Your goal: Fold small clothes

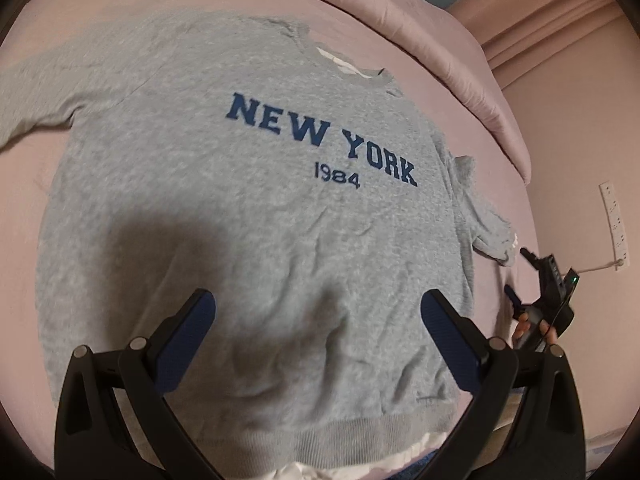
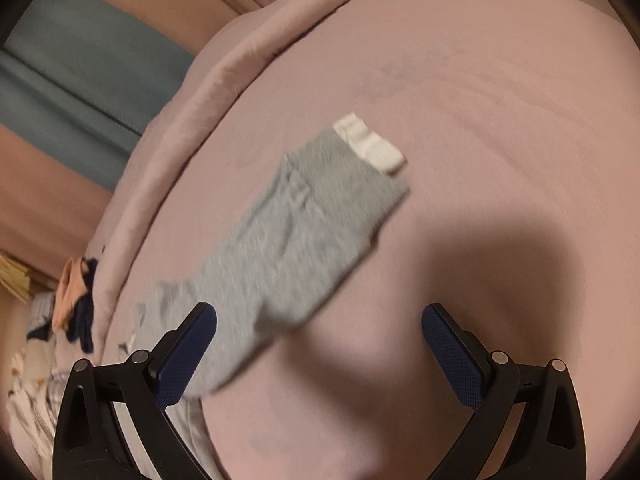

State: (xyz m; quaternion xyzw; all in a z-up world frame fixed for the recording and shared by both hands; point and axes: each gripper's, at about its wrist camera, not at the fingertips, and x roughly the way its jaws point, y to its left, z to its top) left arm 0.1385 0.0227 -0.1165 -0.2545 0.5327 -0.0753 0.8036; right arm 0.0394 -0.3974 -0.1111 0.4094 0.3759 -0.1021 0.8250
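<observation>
A grey sweatshirt [image 1: 248, 208] with blue "NEW YORK 1984" print lies flat, front up, on the pink bed sheet [image 1: 500, 360]. Its left sleeve stretches out to the left and its right sleeve [image 1: 484, 220] lies out to the right. My left gripper [image 1: 319, 320] is open and empty above the lower body of the shirt, near the hem. In the right wrist view the right sleeve [image 2: 296, 240] with a white cuff [image 2: 368, 144] lies spread on the sheet. My right gripper [image 2: 319, 320] is open and empty above the sleeve's near end. The right gripper also shows in the left wrist view [image 1: 516, 276], beside the sleeve.
A pink duvet [image 1: 460, 60] is bunched along the far side of the bed. A pile of other clothes [image 2: 68, 312] lies beyond the bed's left edge in the right wrist view. A white power strip [image 1: 614, 220] hangs on the wall.
</observation>
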